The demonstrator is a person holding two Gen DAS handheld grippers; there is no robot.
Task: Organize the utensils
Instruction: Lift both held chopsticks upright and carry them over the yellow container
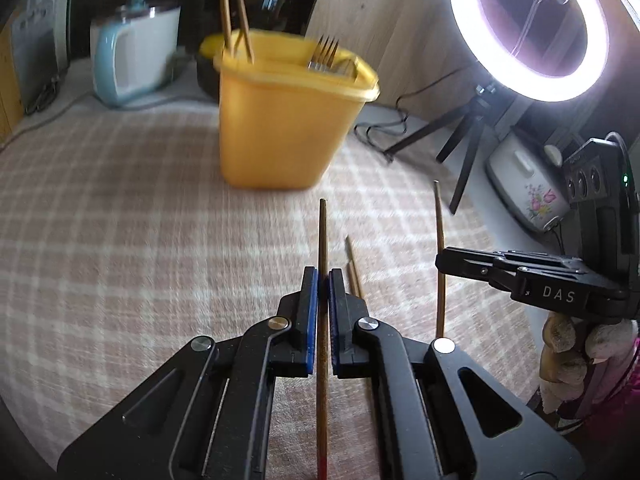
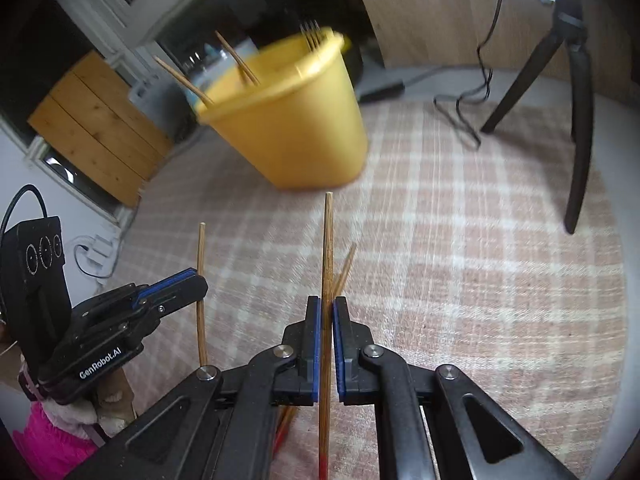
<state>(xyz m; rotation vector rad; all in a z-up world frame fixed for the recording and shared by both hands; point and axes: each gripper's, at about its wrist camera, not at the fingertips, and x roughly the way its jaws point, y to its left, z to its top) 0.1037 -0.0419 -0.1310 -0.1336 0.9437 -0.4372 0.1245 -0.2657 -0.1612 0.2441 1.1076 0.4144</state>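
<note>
A yellow holder [image 1: 280, 120] stands on the checked cloth ahead, with two chopsticks [image 1: 240, 16] and forks [image 1: 326, 54] in it; it also shows in the right wrist view [image 2: 296, 120]. My left gripper [image 1: 323, 280] is shut on a wooden chopstick [image 1: 322, 236] that points up and forward. My right gripper [image 2: 328, 308] is shut on another wooden chopstick [image 2: 328, 240]. Each gripper shows in the other's view, the right one [image 1: 440, 258] and the left one [image 2: 202, 280], both above the cloth. More chopsticks [image 1: 354, 268] lie on the cloth below.
A ring light [image 1: 528, 28] on a black tripod [image 1: 460, 140] stands at the right with a trailing cable [image 1: 384, 128]. A white and blue appliance [image 1: 132, 60] sits at the back left. A floral white appliance [image 1: 528, 184] is at the right edge.
</note>
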